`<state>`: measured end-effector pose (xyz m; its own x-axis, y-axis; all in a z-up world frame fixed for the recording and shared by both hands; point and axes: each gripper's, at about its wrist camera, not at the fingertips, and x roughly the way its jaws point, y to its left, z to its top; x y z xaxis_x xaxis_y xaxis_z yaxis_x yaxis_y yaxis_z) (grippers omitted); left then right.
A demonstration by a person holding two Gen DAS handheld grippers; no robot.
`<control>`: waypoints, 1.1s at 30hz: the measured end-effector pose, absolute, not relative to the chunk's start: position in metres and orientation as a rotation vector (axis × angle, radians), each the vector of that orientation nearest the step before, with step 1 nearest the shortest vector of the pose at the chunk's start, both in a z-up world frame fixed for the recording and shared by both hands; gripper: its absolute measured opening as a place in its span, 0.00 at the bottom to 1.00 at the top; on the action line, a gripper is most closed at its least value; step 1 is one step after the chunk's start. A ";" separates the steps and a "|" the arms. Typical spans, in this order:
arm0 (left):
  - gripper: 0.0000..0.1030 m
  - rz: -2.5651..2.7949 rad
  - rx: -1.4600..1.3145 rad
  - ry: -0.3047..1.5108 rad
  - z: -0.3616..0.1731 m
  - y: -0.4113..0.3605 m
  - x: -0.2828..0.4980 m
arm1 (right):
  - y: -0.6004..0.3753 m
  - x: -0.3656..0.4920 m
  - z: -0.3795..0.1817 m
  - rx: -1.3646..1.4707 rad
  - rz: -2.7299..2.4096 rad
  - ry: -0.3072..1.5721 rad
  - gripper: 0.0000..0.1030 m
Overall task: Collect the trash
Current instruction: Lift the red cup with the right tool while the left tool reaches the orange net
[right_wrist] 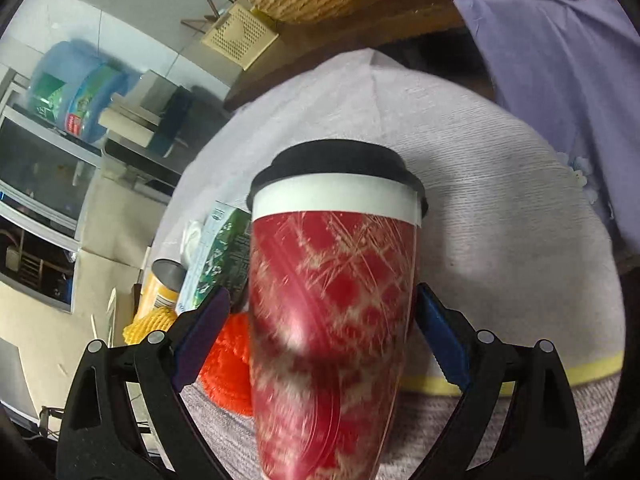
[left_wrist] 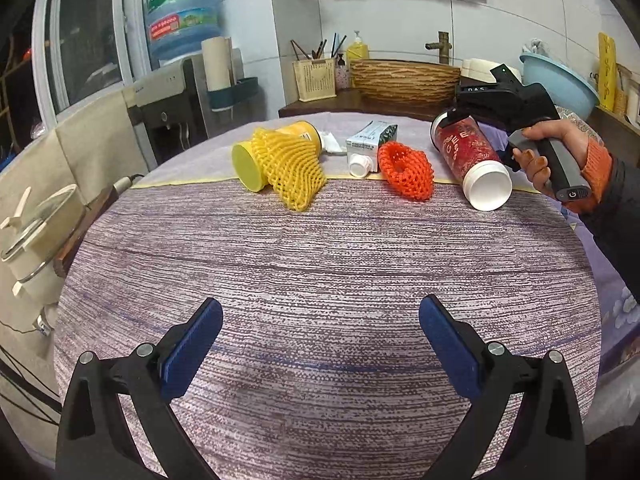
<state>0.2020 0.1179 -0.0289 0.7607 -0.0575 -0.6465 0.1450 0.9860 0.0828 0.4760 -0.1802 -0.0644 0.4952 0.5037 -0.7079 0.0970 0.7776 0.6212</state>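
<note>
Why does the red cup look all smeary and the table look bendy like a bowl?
In the right wrist view the red cup sits very close between the gripper's fingers, so its lower part is blurred, with a pale glare patch. In the left wrist view the fisheye lens curves the striped tablecloth and darkens the corners; the cup looks sharp there.

Left gripper (left_wrist: 320, 316) gapes wide; right gripper (right_wrist: 322, 306) is clamped, hand (left_wrist: 554, 152) gripping its handle.

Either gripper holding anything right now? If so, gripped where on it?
The right gripper is shut on the red paper cup, pads on opposite sides of its body, below the white band and black lid. The left gripper is open over the tablecloth, holding nothing.
</note>
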 end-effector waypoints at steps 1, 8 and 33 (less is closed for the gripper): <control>0.95 -0.123 0.123 0.706 -0.029 0.118 0.206 | -0.179 0.478 -0.067 0.655 0.270 1.048 0.86; 0.95 -0.190 0.098 0.756 -0.030 0.114 0.241 | -0.181 0.475 -0.073 0.608 0.290 1.043 0.76; 0.93 -0.218 -0.030 0.880 -0.049 0.027 0.382 | -0.228 0.339 0.008 0.356 0.340 0.725 0.76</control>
